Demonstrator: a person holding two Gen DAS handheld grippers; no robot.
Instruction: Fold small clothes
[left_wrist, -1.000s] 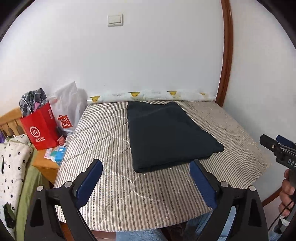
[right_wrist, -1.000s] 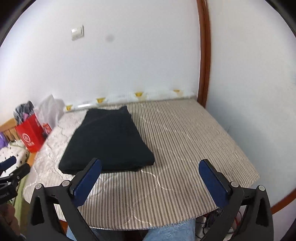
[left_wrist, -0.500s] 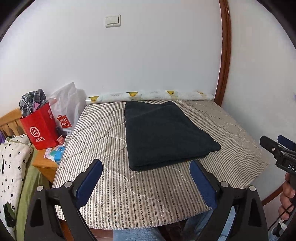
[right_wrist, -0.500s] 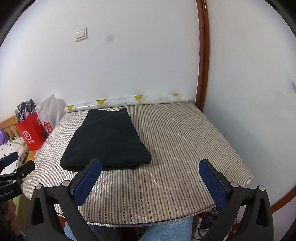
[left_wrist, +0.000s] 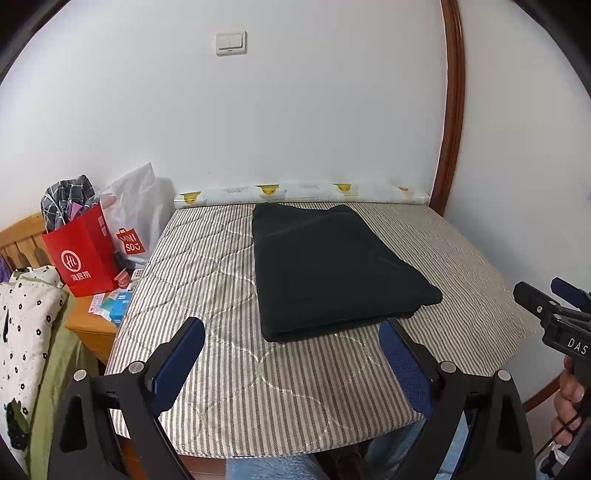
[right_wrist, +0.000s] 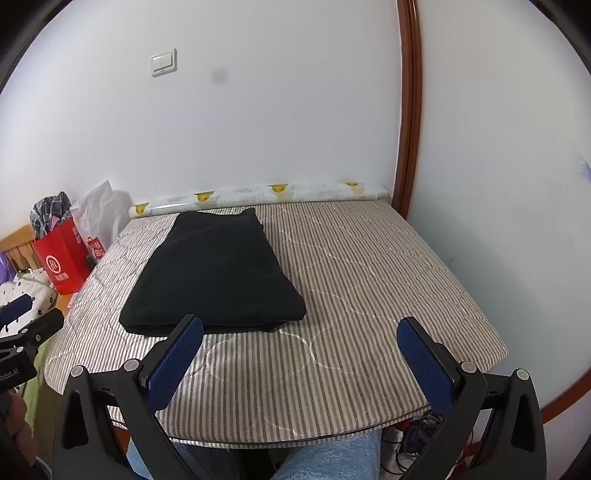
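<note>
both grippers wide, garment folded on table

left gripper and right gripper hover over the table's near edge, jaws spread wide, holding nothing. folded black garment lies flat on the striped table cover, long axis running near edge to wall, layered fold edge nearest, surface smooth.

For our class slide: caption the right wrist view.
Open right gripper hovers before a folded black garment on the striped table.
</note>
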